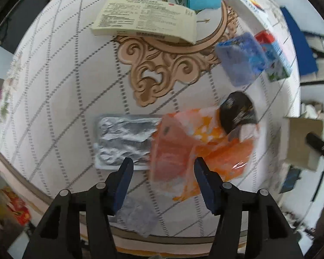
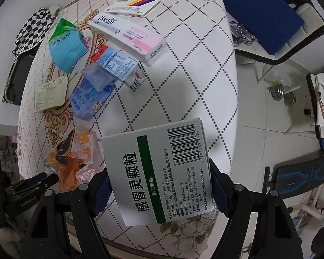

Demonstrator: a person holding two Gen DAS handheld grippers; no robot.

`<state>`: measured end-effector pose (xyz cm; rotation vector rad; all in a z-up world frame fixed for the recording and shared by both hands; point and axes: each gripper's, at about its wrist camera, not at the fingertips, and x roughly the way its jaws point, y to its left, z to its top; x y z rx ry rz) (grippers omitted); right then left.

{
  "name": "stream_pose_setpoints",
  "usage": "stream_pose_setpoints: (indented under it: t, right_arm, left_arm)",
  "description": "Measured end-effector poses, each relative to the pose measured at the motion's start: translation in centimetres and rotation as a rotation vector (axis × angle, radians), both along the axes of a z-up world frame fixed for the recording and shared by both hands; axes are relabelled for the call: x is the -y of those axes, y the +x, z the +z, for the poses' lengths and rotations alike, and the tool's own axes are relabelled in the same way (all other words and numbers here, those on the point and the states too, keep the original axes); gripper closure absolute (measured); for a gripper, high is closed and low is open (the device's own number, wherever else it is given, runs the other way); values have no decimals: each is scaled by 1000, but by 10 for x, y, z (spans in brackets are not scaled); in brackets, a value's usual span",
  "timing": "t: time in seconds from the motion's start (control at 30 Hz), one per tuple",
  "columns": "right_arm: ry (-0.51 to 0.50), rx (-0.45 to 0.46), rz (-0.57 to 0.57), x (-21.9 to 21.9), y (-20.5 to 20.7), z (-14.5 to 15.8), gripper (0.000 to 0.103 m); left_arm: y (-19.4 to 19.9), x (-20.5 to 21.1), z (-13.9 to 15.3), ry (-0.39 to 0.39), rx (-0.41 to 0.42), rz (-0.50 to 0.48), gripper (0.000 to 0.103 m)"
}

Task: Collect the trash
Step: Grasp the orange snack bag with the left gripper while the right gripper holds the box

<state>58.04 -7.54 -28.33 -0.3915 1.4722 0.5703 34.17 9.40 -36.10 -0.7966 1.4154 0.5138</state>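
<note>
**Left jaws spread over the wrappers, right jaws clamped on a medicine box**

While the left gripper (image 1: 162,168) points down at the quilted tablecloth (image 1: 60,90), its jaws stand spread apart with nothing pinched; the blurred orange wrapper (image 1: 183,146) lies beneath the gap, and I cannot tell whether the pads touch it. Just left of that wrapper, touching its edge, lies a crumpled foil blister sheet (image 1: 123,140). A dark wrapper (image 1: 237,112) sits on the orange wrapper's far right corner. Beyond the orange wrapper, on the gold scroll ornament, rests a cream leaflet packet (image 1: 144,19); to the right of that lie a blue tissue pack (image 1: 239,58) and a small carton (image 1: 274,58), side by side.

Over by the table's near edge, the right gripper (image 2: 159,185) pinches a grey-and-green medicine box (image 2: 155,172) by its two long sides, barcode end pointing away. That box hides the cloth right of the orange wrapper. Further off lie a teal pouch (image 2: 64,47), a white-and-pink "Doctor" box (image 2: 129,36) and a striped box (image 2: 134,6).
</note>
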Motion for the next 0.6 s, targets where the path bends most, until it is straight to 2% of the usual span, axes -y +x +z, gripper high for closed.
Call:
stream_pose_setpoints:
  t: [0.1,0.2,0.3,0.33,0.37,0.47,0.6]
  right_arm:
    - [0,1,1,-1,1,-1,23]
    - [-11,3,1,-3,3,-4,23]
    - [-24,4,4,-2,3,-8,23]
    - [-26,5,3,-2,2,-10,23]
    - [-26,8,1,-1,2,-10,23]
    - [-23,19,-4,3,0,-10,23]
    - [-10,24,-24,10,-3,-9,23]
  left_arm:
    - [16,4,-2,2,20,-1,47]
    - [38,14,-14,-6,-21,-41,47]
    - [52,30,-11,71,-41,-95,51]
    - [56,36,-8,88,-32,-111,78]
    - [60,42,-5,112,-35,-131,99]
    - [69,61,8,186,-17,-172,103]
    - [70,74,35,232,21,-174,103]
